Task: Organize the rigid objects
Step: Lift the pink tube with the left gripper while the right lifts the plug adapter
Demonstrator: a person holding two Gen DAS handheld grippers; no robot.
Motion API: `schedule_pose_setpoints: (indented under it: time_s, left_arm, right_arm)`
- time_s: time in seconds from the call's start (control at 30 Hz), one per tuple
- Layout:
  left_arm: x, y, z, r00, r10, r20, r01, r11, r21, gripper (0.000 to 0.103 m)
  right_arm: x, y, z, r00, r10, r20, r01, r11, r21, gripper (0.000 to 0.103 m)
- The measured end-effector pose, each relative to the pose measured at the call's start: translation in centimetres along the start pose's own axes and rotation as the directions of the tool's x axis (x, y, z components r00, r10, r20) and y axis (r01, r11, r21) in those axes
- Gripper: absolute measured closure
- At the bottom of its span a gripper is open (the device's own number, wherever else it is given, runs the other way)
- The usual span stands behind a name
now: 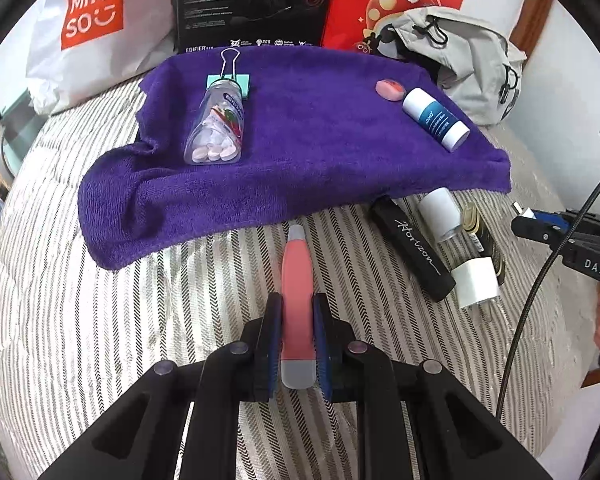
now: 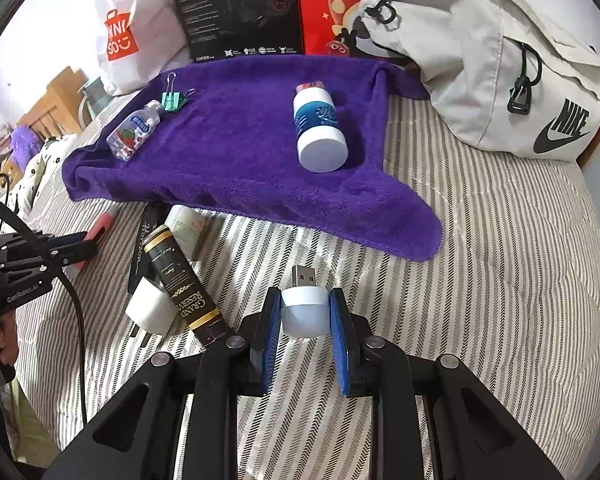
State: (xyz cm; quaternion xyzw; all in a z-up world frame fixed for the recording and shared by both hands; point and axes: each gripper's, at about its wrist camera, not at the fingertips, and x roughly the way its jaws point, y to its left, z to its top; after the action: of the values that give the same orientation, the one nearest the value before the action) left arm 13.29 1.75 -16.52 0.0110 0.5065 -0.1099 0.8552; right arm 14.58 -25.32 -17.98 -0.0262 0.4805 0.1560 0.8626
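In the left wrist view, the left gripper (image 1: 296, 320) is clamping a pink and grey pen-shaped tool (image 1: 297, 300) over the striped bed cover (image 1: 100, 320); the tool's rear end is sitting between the blue pads, its tip pointing at the purple towel (image 1: 300, 152). On the towel are lying a pill bottle (image 1: 217, 124), a teal binder clip (image 1: 229, 78) partly hidden behind it, a pink eraser (image 1: 390, 89) and a blue and white tube (image 1: 436, 118). The black Horizon case (image 1: 410, 250) is running under the towel's edge, so its far end is hidden. The right gripper (image 1: 540, 220) is cut off by the frame's edge.

In the right wrist view, the right gripper (image 2: 305, 308) is squeezing a white USB plug light (image 2: 305, 306), metal connector forward, above the bed cover. The black Grand Reserve box (image 2: 182, 280) is overlapping a white cap (image 2: 150, 308). The left gripper (image 2: 72, 248) is showing only partly at the frame's left, with just a pink sliver of its tool visible.
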Motion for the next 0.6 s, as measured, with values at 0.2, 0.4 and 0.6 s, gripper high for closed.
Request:
schedule_pose_setpoints:
  time_s: [0.2, 0.4, 0.6]
  left_arm:
    - [-0.1, 0.0, 0.1, 1.0, 0.002, 0.004, -0.002, 1.0, 0.005, 0.088]
    - [-1.1, 1.0, 0.4, 0.999, -0.05, 0.02, 0.051, 0.998, -0.049, 0.088]
    - [-3.3, 1.0, 1.8, 0.995, -0.066, 0.072, 0.069, 0.997, -0.045, 0.088]
  right_arm:
    - [-0.7, 0.6, 0.6, 1.0, 0.019, 0.016, -0.019, 1.0, -0.018, 0.079]
    - [-1.7, 0.6, 2.3, 0.998, 0.036, 0.044, -0.035, 0.999, -0.024, 0.079]
    - [-1.8, 1.3, 5.1, 0.996, 0.058, 0.071, -0.054, 0.997, -0.052, 0.079]
